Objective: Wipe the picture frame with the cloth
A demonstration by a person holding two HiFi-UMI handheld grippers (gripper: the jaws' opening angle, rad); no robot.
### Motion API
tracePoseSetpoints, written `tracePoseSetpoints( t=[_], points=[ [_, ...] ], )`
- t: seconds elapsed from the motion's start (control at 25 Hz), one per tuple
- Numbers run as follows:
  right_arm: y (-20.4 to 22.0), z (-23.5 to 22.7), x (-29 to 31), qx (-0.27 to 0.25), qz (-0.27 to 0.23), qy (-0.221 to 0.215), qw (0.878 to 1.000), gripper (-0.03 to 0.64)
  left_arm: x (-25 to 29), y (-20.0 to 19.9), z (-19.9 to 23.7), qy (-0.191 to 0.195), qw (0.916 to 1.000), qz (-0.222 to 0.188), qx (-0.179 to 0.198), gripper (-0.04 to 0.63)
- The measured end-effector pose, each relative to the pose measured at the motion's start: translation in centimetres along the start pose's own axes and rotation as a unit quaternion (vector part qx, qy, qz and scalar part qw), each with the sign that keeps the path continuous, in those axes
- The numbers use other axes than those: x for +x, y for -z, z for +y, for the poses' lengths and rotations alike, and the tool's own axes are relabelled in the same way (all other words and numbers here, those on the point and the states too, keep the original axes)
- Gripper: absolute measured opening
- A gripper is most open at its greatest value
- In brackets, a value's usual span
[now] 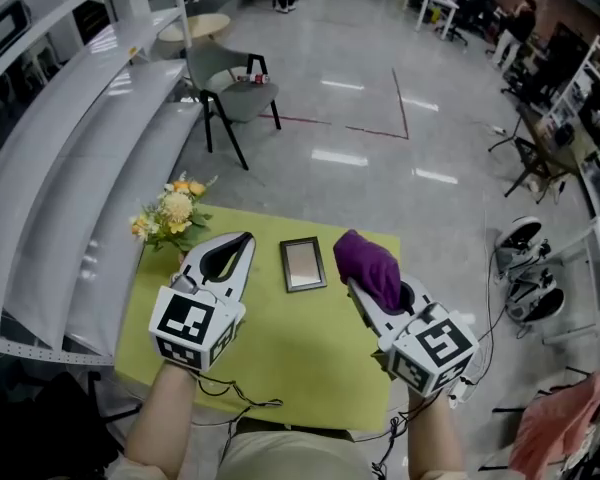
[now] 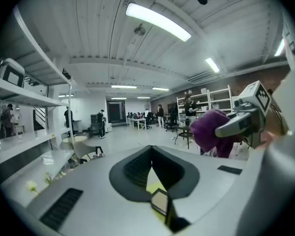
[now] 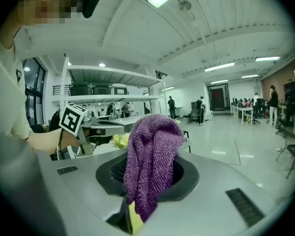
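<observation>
A small dark picture frame [image 1: 303, 264] lies flat on the yellow-green table [image 1: 280, 358], near its far edge. The frame [image 2: 160, 202] also shows through the slit between the jaws in the left gripper view. My left gripper [image 1: 244, 239] hovers just left of it, jaws shut with nothing between them. My right gripper [image 1: 356, 273] hovers just right of the frame, shut on a purple cloth [image 1: 368, 264]. The cloth [image 3: 150, 163] drapes over the right gripper's jaws and hides their tips. Neither gripper touches the frame.
A bunch of yellow and white flowers [image 1: 170, 213] stands at the table's far left corner, beside the left gripper. Grey curved shelving [image 1: 70, 168] runs along the left. A chair [image 1: 230, 83] stands on the floor beyond the table. Cables hang off the near edge.
</observation>
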State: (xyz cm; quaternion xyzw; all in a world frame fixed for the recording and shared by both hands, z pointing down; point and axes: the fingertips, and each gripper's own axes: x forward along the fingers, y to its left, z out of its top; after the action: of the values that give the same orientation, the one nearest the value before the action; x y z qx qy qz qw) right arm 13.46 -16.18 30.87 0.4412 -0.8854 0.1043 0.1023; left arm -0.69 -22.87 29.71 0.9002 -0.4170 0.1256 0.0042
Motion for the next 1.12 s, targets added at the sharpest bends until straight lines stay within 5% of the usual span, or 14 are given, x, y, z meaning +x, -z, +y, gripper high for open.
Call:
tracePoseSetpoints(
  t=[0.28,0.52,1.12],
  points=[
    [-6.1,0.8,-5.7,-0.057,-0.066,0.058,0.994,0.092,-4.8,-6.6,-2.2,-0.008,0.9966,-0.067,0.048,0.008],
    [-7.7,1.8,-9.4,-0.083,-0.11,0.085,0.987,0.091,-7.7,-8.5,-4.0,-0.001,0.9932,-0.092,0.071,0.008],
    [-3.1,3.3,-11.7,-0.098,-0.047,0.119,0.987,0.089,-8.8,-3.9,-6.8,0.038,0.994,-0.059,0.084,0.008]
  ],
)
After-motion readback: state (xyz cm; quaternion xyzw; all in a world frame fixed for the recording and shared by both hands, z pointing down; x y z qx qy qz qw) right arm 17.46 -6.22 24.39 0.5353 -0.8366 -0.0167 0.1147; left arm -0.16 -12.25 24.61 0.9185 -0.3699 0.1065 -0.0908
